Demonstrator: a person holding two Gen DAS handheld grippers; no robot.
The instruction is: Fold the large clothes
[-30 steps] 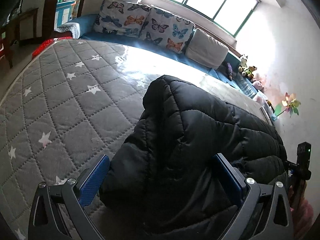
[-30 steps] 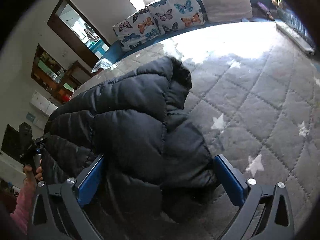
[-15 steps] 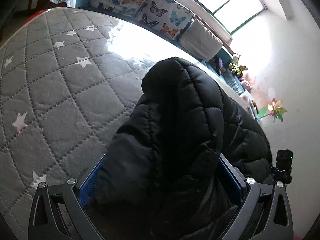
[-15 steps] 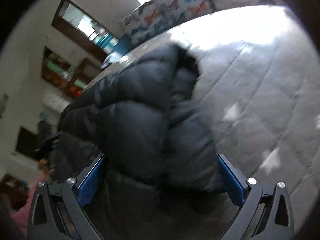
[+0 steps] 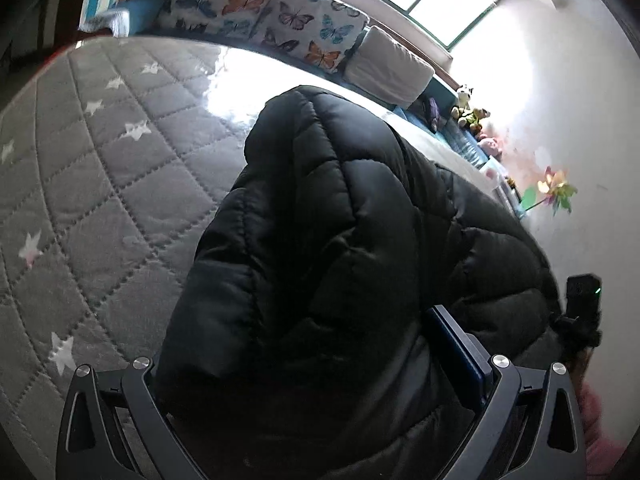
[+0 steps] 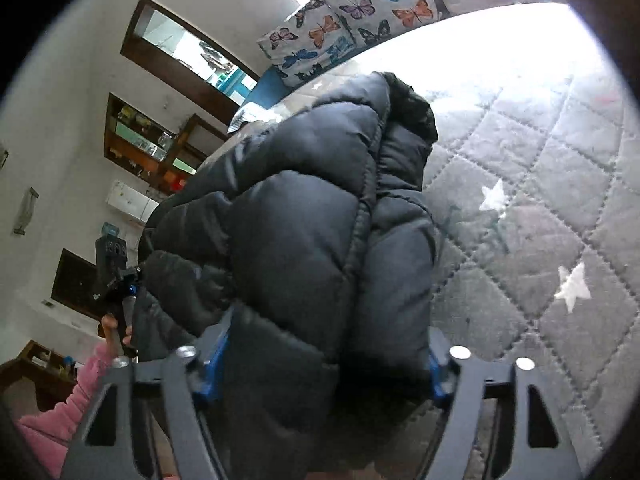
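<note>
Setting: quilted grey mattress cover with white stars, butterfly cushions along the far edge under a bright window.
Garment: black puffer jacket, bulky, gathered into a thick hump near the front edge of the bed, its far end draped toward the cushions.
Left gripper: jaws set around a thick wad of the near hem, blue pad visible on one side only; closed onto padding or merely straddling it, cannot tell.
Right gripper: jaws drawn in against the other near corner, blue pads pressing into the quilted panels, clamped on the jacket.
Progress: apparently mid-fold; layers already doubled along a seam in the right wrist view, no neat flat package yet.
Remaining: by the look of it, carrying the gripped edge over, laying it down, squaring the bundle.
Look of the fabric: glossy, stitched in puffed panels, darker fuzzy trim at the far tip.
Background: shelving and a pink sleeve at frame edge.
</note>
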